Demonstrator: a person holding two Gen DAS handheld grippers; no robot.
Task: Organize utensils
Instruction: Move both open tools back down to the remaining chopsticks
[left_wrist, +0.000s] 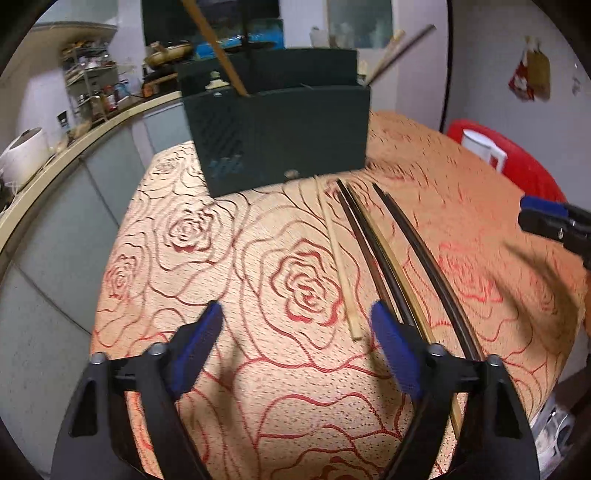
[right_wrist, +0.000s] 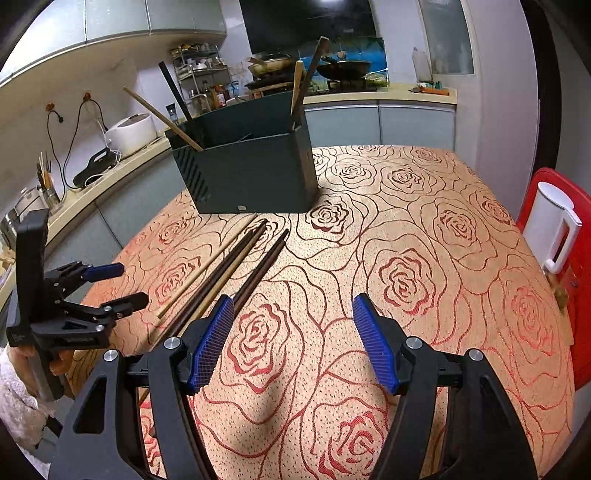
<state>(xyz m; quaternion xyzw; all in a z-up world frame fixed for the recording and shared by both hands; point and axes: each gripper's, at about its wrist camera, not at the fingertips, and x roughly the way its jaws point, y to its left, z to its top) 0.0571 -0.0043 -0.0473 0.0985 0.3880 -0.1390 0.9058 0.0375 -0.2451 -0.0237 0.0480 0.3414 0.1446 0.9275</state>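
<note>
A dark green divided utensil box (left_wrist: 280, 136) stands at the table's far side, also in the right wrist view (right_wrist: 251, 170), with several chopsticks standing in it. Several chopsticks lie on the rose-patterned cloth in front of it: a light bamboo one (left_wrist: 338, 254) and dark ones (left_wrist: 373, 251), also in the right wrist view (right_wrist: 229, 266). My left gripper (left_wrist: 297, 321) is open and empty, low over the cloth, just left of the loose chopsticks. My right gripper (right_wrist: 293, 314) is open and empty, right of them. The left gripper also shows in the right wrist view (right_wrist: 122, 284).
A red stool (right_wrist: 569, 266) with a white kettle (right_wrist: 550, 221) stands at the table's right edge. A kitchen counter (right_wrist: 110, 173) with a rice cooker (right_wrist: 129, 133) and a rack curves along the left and back.
</note>
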